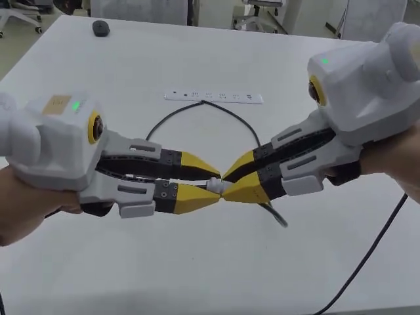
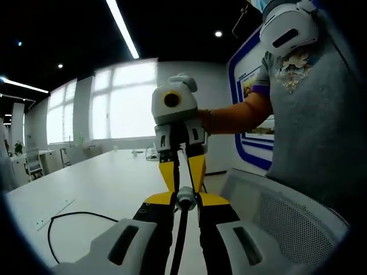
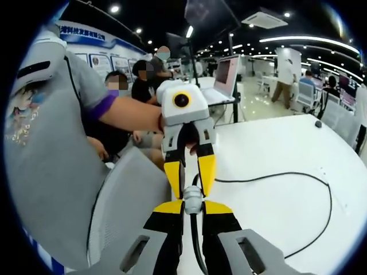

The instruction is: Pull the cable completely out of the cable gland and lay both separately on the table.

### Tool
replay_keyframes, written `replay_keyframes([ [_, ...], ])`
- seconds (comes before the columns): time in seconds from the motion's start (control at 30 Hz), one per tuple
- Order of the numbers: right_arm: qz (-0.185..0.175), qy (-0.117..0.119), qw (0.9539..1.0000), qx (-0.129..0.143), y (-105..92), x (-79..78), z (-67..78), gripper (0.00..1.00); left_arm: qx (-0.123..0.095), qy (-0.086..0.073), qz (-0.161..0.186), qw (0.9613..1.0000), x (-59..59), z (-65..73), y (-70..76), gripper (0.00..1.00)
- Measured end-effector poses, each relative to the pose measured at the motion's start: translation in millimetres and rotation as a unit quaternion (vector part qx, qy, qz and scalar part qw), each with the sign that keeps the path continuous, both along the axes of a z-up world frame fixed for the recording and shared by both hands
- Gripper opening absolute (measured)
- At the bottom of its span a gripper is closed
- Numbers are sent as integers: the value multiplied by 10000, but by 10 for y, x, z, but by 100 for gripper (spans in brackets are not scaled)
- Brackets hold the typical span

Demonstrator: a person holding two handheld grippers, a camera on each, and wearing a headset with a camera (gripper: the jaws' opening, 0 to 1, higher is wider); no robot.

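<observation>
Left gripper and right gripper meet tip to tip, both clamped on the gland. The cable loops off toward 12 o'clock. I'd shift one onto the cable itself, then pull straight.

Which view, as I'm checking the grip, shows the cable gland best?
The right gripper view: the cable gland is close, centred, ribbed body visible. The left gripper view shows it end-on; the head view, a white sliver.
</observation>
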State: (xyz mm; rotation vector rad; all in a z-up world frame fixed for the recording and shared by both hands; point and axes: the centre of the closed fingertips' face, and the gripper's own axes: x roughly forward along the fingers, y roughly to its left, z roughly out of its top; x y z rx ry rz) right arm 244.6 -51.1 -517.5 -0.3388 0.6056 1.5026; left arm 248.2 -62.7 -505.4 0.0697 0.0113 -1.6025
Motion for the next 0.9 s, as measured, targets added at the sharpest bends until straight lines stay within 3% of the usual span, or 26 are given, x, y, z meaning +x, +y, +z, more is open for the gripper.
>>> replay_keyframes([
  [0.27,-23,93,10000,24,-9,-13,6,5,17,94,0,10000,-8,-15,-10,17],
  [0.37,-69,147,9999,55,-35,-3,32,5,311,-49,80,9995,12,-127,18,17],
  [0.5,-57,168,9998,119,-28,-16,59,5,157,-58,55,9998,1,-70,3,15],
  [0.57,-69,163,9997,154,-23,-5,83,5,20,76,91,9999,12,-30,-9,16],
  [0.63,-55,186,9997,172,-20,-12,90,5,-56,36,39,10000,-3,8,-14,17],
  [0.9,7,219,9997,137,-28,-41,72,5,-79,-29,-46,10000,-46,32,-30,17],
])
